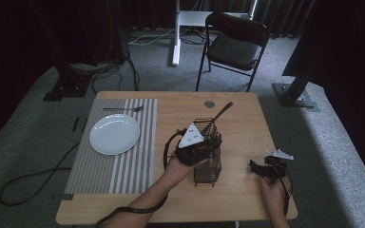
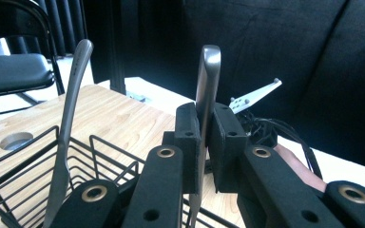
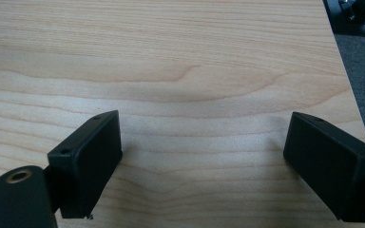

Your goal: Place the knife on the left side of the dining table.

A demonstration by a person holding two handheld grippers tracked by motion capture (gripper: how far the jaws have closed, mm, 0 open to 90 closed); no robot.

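A black wire cutlery basket stands upright at the middle of the wooden table. My left gripper hovers over its top and is shut on a flat metal utensil handle that rises between the jaws; the utensil's lower end is hidden. A second metal handle leans in the basket to the left of it, and sticks out up and right in the high view. My right gripper rests low at the table's right side, jaws wide open over bare wood.
A striped placemat covers the table's left part, with a white plate and a fork beyond it. A round hole sits near the far edge. A black folding chair stands behind the table.
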